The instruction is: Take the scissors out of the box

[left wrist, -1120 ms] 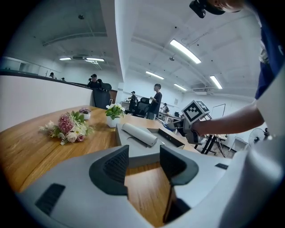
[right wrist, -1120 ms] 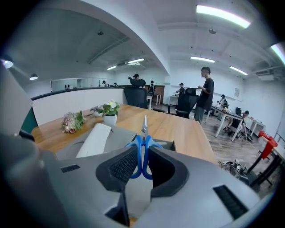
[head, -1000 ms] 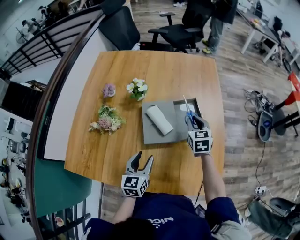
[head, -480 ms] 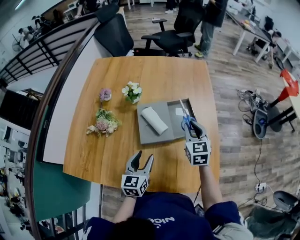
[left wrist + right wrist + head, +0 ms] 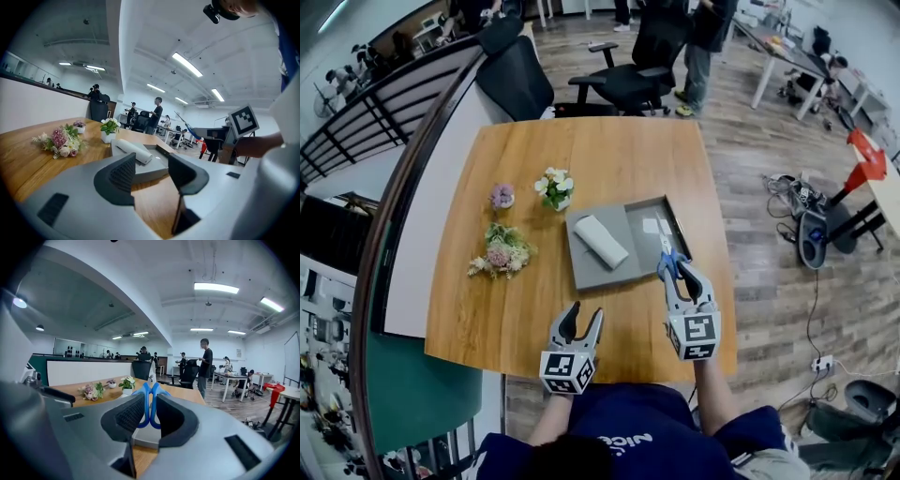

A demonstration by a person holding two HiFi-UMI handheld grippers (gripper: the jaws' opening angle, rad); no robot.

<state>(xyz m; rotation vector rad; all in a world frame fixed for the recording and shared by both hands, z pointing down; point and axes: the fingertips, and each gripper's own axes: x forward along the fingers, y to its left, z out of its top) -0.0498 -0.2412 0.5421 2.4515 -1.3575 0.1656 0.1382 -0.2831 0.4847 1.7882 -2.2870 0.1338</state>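
Observation:
The scissors (image 5: pixel 668 262) have blue handles and hang just off the near right corner of the open grey box (image 5: pixel 649 214). My right gripper (image 5: pixel 676 272) is shut on them. In the right gripper view the blue handles (image 5: pixel 149 401) stand upright between the pads, with the right gripper (image 5: pixel 150 416) closed on them. My left gripper (image 5: pixel 581 322) hovers over the table's near edge, open with nothing between its fingers. The left gripper view shows the left gripper (image 5: pixel 151 176) pointing toward the box (image 5: pixel 157 157).
A white roll (image 5: pixel 600 241) lies on the box's flat grey half. A white flower pot (image 5: pixel 553 187), a small purple pot (image 5: pixel 502 195) and a bouquet (image 5: pixel 500 251) stand to the left. Office chairs (image 5: pixel 623 80) and a person are beyond the table's far edge.
My right gripper has lifted the scissors out of the box's right compartment and drawn them toward the near edge. The left gripper has hardly moved.

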